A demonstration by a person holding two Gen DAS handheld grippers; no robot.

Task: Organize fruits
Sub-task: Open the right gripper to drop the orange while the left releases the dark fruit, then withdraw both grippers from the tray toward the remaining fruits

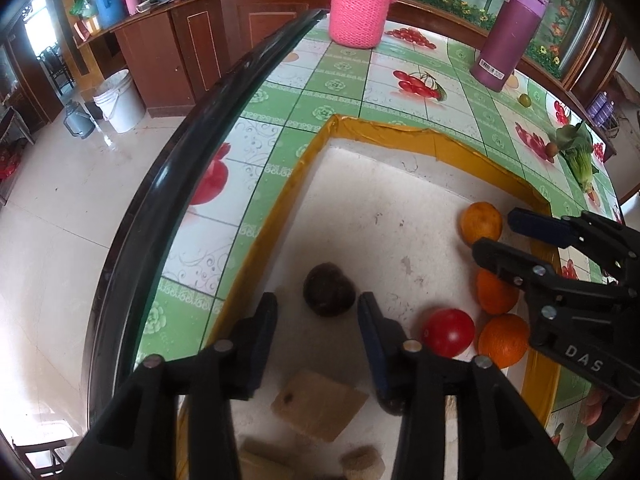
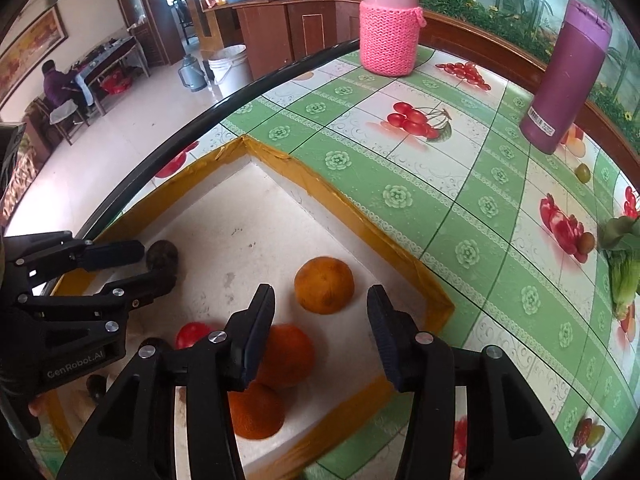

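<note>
A white foam tray (image 1: 380,200) with a yellow-taped rim lies on the table. In it a dark brown fruit (image 1: 329,294) rests between and just ahead of the tips of my left gripper (image 1: 317,304), which is open, the pads clear of it. My right gripper (image 2: 320,296) is open over a dull orange (image 2: 324,285) near the tray's far right corner, without touching it. Two brighter oranges (image 2: 286,356) (image 2: 256,416) and a red tomato (image 2: 192,334) lie close under the right gripper's left finger. Each gripper also shows in the other view: right gripper (image 1: 496,230), left gripper (image 2: 158,266).
Brown blocks (image 1: 320,404) lie in the tray's near end. On the fruit-print tablecloth stand a pink knit-sleeved bottle (image 1: 360,12) and a purple flask (image 1: 508,36). A small green fruit (image 1: 524,100) and a leafy vegetable (image 1: 576,156) lie at the right. The table's black edge (image 1: 200,140) runs along the left.
</note>
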